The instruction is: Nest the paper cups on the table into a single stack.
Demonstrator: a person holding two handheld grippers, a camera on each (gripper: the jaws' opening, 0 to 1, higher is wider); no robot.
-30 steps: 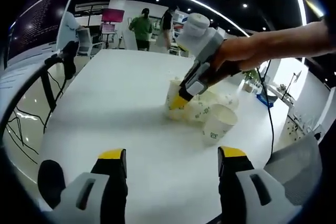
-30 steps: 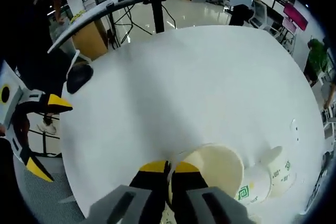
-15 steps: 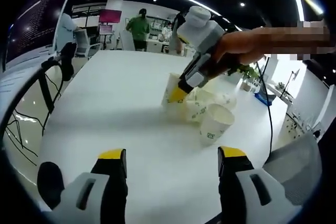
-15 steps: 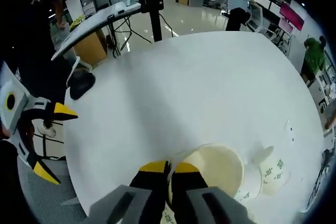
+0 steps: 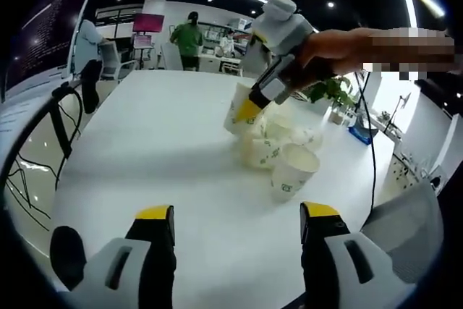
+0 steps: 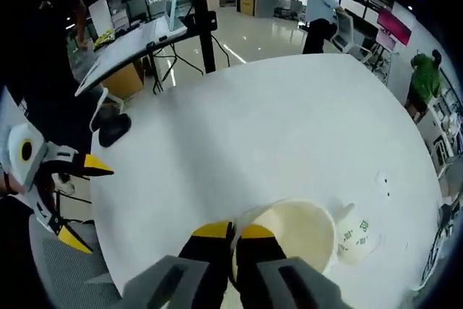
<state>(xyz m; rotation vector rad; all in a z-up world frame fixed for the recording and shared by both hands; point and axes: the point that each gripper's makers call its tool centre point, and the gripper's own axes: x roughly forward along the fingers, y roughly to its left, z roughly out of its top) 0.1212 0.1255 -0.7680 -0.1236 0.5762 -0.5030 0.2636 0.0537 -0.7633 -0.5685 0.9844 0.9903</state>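
right gripper view showed my right claw (image 6: 233, 234) clamped on the rim of a paper cup (image 6: 293, 233), yellow tips together on the near wall, mouth facing the camera. left gripper view showed that held cup (image 5: 239, 107) raised above the white tabletop (image 5: 159, 157). below and beside it lay a cluster of loose cups (image 5: 271, 146), with one upright cup (image 5: 292, 171) nearest me. my left claw (image 5: 237, 223) hovered over the tabletop, jaws spread apart, gripping nothing.
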